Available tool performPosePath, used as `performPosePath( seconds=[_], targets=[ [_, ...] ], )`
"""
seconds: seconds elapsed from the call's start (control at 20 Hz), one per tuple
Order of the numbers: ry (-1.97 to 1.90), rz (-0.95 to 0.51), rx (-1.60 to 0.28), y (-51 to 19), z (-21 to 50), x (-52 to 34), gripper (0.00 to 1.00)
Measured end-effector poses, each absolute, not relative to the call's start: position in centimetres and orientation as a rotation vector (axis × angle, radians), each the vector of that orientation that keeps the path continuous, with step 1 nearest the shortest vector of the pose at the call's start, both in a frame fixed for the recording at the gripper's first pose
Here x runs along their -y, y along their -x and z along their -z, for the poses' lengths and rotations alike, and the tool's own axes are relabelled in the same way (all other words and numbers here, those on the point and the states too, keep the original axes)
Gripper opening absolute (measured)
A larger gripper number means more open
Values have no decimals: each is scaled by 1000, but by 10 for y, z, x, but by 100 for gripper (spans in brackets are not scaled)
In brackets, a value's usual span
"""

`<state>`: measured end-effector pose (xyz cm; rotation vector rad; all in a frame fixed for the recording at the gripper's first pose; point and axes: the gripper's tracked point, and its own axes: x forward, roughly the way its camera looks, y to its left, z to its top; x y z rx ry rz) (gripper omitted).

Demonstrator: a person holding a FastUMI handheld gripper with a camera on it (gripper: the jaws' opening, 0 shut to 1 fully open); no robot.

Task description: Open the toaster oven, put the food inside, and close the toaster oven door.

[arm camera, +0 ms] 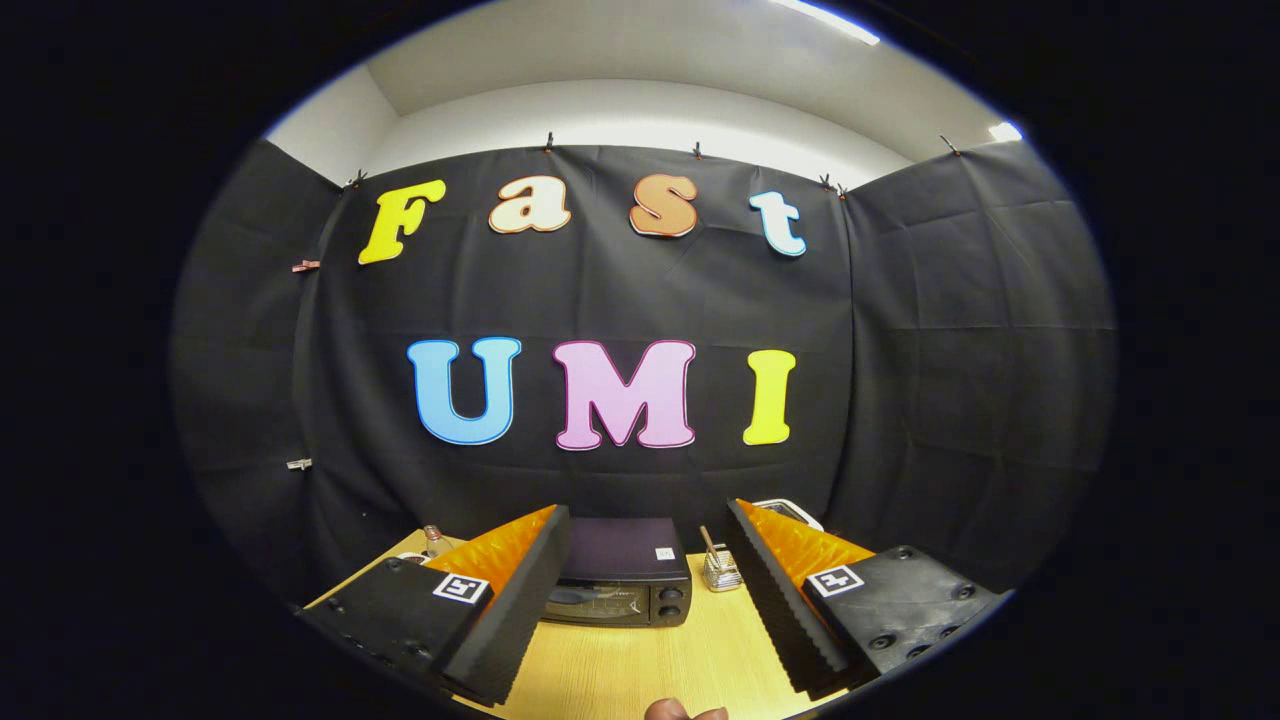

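A black toaster oven [622, 580] stands on the wooden table [640, 670] against the booth wall, its door shut and its knobs on its right side. It lies beyond my fingers, seen through the gap between them. My gripper [645, 515] is held above the table, open, with nothing between the fingers [520, 600]. A rounded brownish thing [685, 711], perhaps the food, peeks in at the near table edge between the fingers.
A small metal holder with a stick in it [720, 570] stands just right of the oven. A small bottle [432, 540] and a white thing [410, 557] sit to the oven's left, behind the left finger. A white object [790, 510] shows behind the right finger.
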<state>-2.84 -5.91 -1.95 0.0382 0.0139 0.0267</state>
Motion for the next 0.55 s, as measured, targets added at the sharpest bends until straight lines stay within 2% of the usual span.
performPosePath(
  seconds=[0.55],
  targets=[
    [-37,-29,-17,28,21,59,99]
  ],
)
